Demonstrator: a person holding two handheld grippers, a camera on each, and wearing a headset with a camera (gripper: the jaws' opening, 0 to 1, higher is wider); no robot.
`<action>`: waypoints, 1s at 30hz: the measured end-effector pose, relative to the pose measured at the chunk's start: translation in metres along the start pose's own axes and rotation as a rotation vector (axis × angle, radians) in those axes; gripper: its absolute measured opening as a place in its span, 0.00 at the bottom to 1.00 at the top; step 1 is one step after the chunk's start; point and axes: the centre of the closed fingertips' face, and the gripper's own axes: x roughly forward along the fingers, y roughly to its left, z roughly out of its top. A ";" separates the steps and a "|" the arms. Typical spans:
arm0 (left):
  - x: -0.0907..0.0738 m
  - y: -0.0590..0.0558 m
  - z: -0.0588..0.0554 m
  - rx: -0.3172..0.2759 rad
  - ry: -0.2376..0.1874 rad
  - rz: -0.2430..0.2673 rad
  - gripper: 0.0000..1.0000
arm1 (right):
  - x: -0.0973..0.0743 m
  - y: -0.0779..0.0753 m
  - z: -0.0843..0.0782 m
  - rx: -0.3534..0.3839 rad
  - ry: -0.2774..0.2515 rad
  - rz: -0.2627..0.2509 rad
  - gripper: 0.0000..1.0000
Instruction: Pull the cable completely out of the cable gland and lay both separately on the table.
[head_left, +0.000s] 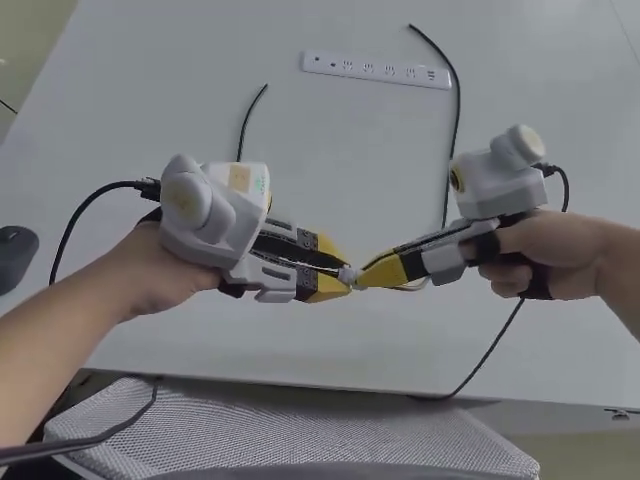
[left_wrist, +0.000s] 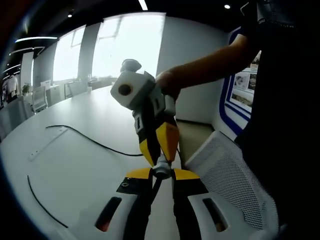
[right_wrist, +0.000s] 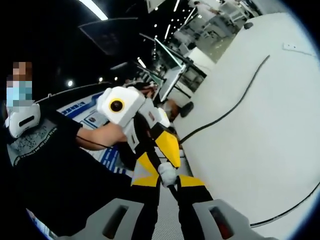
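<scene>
Held up in mid-air over the near edge of the broad white table: small white cable gland, caught between two sets of tips closing on it from opposite sides. From the left, in the left hand, left gripper, white-bodied with black jaws and yellow tips, jaws drawn in tight on the gland. From the right, in the right hand, right gripper of the same build, jaws likewise squeezed to a narrow point at the gland. Tip to tip, both roughly level. Cannot tell pads on the gland body from pads on the cable right beside it. In the left gripper view, gland seated between that gripper's own yellow tips, with a thin dark cable trailing back from it down the slot between the jaws, and the right gripper reaching in from above. In the right gripper view, gland again between own yellow tips, a short dark stub just below it. Gland and cable both off the table, not yet laid down. Farther back on the table: long white power strip, with its thick black cord curving toward the near edge past the right hand. Loose thin black wire left of the strip, well apart from the grippers. Dark computer mouse at the far left. Grey mesh chair back just below the table edge.
</scene>
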 end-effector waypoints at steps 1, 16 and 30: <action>0.000 0.000 -0.001 -0.001 0.002 0.001 0.15 | 0.000 0.000 0.000 -0.046 0.010 -0.014 0.08; -0.002 0.002 -0.003 -0.044 -0.003 0.001 0.15 | 0.004 0.002 0.000 -0.547 0.079 -0.260 0.08; -0.007 0.006 -0.003 -0.117 -0.026 0.015 0.15 | 0.006 -0.007 0.004 -0.938 0.177 -0.589 0.07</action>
